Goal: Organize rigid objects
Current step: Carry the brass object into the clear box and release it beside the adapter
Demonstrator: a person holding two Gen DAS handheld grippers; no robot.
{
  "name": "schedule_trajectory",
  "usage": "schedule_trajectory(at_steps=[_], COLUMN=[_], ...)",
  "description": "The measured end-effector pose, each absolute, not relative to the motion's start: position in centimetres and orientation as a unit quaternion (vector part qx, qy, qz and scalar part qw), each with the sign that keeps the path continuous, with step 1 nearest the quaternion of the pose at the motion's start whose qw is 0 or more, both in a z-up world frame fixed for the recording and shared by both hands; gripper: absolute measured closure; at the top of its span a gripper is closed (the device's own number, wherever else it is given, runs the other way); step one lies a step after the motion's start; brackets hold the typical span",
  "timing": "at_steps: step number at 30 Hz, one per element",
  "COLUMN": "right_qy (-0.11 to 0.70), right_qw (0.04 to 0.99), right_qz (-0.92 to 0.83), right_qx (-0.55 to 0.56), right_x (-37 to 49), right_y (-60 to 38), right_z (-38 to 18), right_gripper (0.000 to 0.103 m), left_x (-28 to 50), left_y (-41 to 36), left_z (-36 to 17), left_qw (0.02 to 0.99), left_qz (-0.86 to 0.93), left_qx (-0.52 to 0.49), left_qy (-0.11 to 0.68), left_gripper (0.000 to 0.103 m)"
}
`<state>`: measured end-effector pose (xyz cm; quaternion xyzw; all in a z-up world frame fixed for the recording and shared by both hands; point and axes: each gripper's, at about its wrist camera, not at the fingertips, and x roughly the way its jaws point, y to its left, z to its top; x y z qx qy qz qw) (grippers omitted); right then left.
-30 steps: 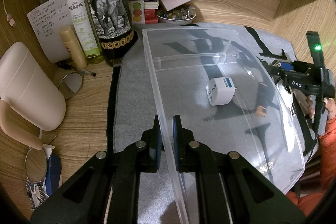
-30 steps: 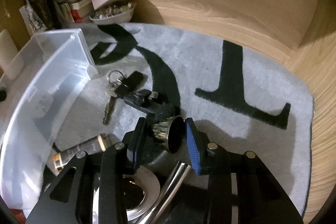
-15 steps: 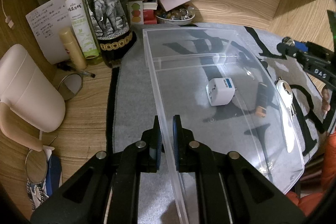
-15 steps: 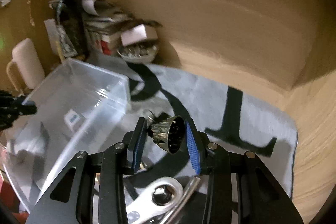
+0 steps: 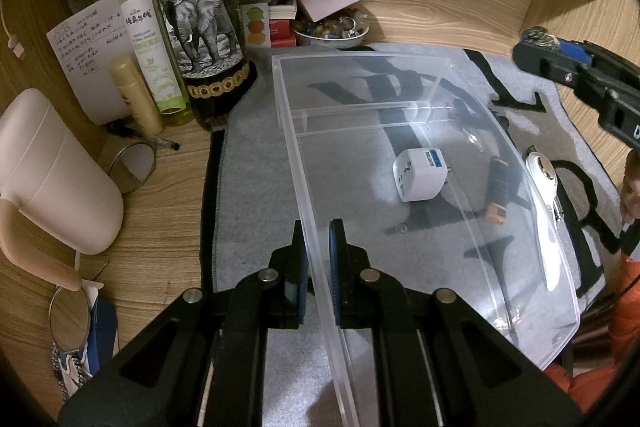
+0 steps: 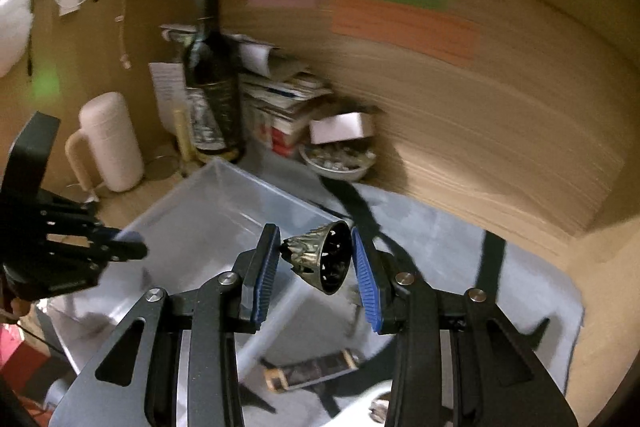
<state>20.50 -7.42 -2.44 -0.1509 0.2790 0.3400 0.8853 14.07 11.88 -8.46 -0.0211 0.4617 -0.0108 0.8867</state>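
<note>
My left gripper [image 5: 316,255] is shut on the near wall of a clear plastic bin [image 5: 400,115] that stands on a grey rug. A white plug adapter [image 5: 420,175] lies inside the bin. My right gripper [image 6: 316,263] is shut on a small dark metal cone-shaped piece [image 6: 320,259] and holds it in the air above the bin's right edge [image 6: 224,211]. The right gripper also shows at the right of the left wrist view [image 5: 560,63]. A black and orange stick [image 5: 498,191] and a white opener [image 5: 544,187] lie beside the bin.
A dark wine bottle [image 5: 200,19], a green spray bottle [image 5: 148,39], a cream jug [image 5: 52,183], papers and a bowl of small items [image 5: 332,31] crowd the wooden desk behind and left of the bin. A round mirror [image 5: 132,167] lies on the desk.
My right gripper has lifted the metal cone off the rug and carried it up and left toward the bin. My left gripper has held still on the bin wall.
</note>
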Motion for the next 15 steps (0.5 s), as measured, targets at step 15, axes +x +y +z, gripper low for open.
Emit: schedule_trajectory(at_steps=[15], right_qy=[0.330], right_qw=[0.824], right_qz=[0.411], right_qx=[-0.208], right_x=[19.7], right_y=[-0.5], right_z=[-7.0], right_gripper=[0.069], left_x=[13.9], left_y=[11.8], left_z=[-8.4], left_qw=[0.887], left_qz=[-0.010], left_qx=[-0.022], left_qy=[0.462], left_gripper=[0.094])
